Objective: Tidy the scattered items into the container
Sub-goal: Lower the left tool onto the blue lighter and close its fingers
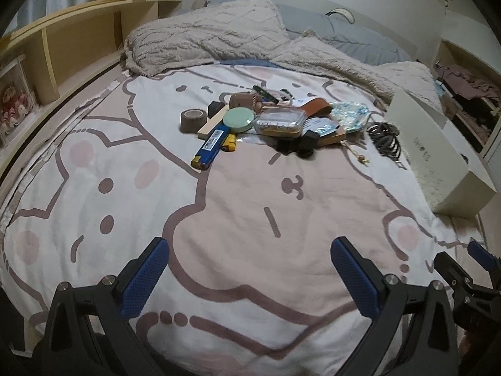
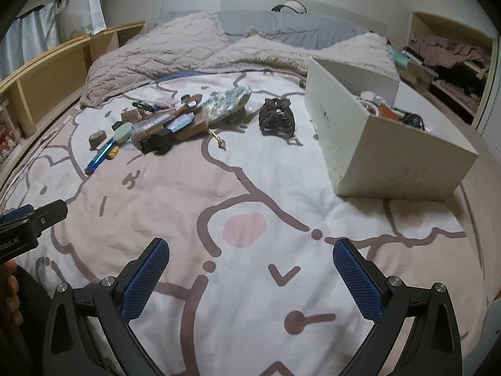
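A pile of small items lies on the bed: a blue lighter (image 1: 209,148) (image 2: 99,156), a mint round tin (image 1: 238,119) (image 2: 122,133), a brown tape roll (image 1: 193,119), a clear plastic case (image 1: 280,122), a patterned pouch (image 1: 350,114) (image 2: 227,103) and a black hair claw (image 2: 277,119) (image 1: 386,139). The cream box (image 2: 391,156) (image 1: 438,156) stands open at the right with several items inside. My left gripper (image 1: 250,269) is open and empty, well short of the pile. My right gripper (image 2: 250,269) is open and empty, in front of the box.
A fluffy beige blanket (image 1: 219,40) and grey pillows (image 2: 281,22) lie at the head of the bed. A wooden shelf (image 1: 62,50) runs along the left. An open closet with clothes (image 2: 447,59) is at the right.
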### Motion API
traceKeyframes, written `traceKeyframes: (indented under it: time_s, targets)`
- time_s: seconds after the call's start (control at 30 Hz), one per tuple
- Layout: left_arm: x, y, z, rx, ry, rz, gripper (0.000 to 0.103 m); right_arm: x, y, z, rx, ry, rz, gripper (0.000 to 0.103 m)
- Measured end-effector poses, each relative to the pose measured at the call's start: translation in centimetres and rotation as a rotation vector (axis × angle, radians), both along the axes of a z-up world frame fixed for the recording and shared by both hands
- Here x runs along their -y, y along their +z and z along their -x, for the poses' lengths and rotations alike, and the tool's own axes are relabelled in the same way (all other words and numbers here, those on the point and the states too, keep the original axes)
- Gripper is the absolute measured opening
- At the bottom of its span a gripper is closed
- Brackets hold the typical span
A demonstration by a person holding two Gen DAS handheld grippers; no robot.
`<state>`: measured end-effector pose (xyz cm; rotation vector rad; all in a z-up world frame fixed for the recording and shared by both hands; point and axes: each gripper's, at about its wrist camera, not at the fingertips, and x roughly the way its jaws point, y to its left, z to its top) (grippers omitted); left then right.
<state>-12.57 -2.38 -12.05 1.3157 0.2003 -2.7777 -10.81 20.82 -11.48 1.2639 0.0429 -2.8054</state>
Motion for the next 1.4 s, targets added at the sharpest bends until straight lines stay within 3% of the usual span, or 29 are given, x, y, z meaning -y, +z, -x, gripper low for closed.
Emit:
traceKeyframes:
  time_s: [0.43,0.7,0.9,1.0,1.1,1.27,1.4]
  targets:
    - [1.7,-1.8,6.0,0.099,0.018,0.061,0.103,0.1,-1.8,4.4,0.038,0.002,0.029,0.103]
    - [3.4,-3.2,10.3,0.141,0.043,0.089,0.103,0.9,-2.6,6.1,0.051,0.016,0.131,0.103]
    - [4.5,-3.8,13.0,0.124,0.062,0.142,0.103,1.5,-3.4,7.2,0.075,0.009,0.179,0.103]
    - [4.7,-3.7,13.7,0.104,0.058,0.171,0.103,1.7,-3.4,7.4,0.042,-0.024,0.188,0.103]
    - [5.1,-3.9,14.3,0.109,0.044,0.164,0.103,2.1,-3.0,7.6,-0.002,-0.026,0.176,0.103]
    - [5.8,-5.1,15.3,0.168,0.037,0.149,0.103,3.5,-3.0,9.1,0.041,0.022,0.192,0.103]
    - [6.8,-6.3,15.4,0.223,0.078,0.109,0.103,5.1,-2.9,10.3,0.027,0.066,0.201,0.103]
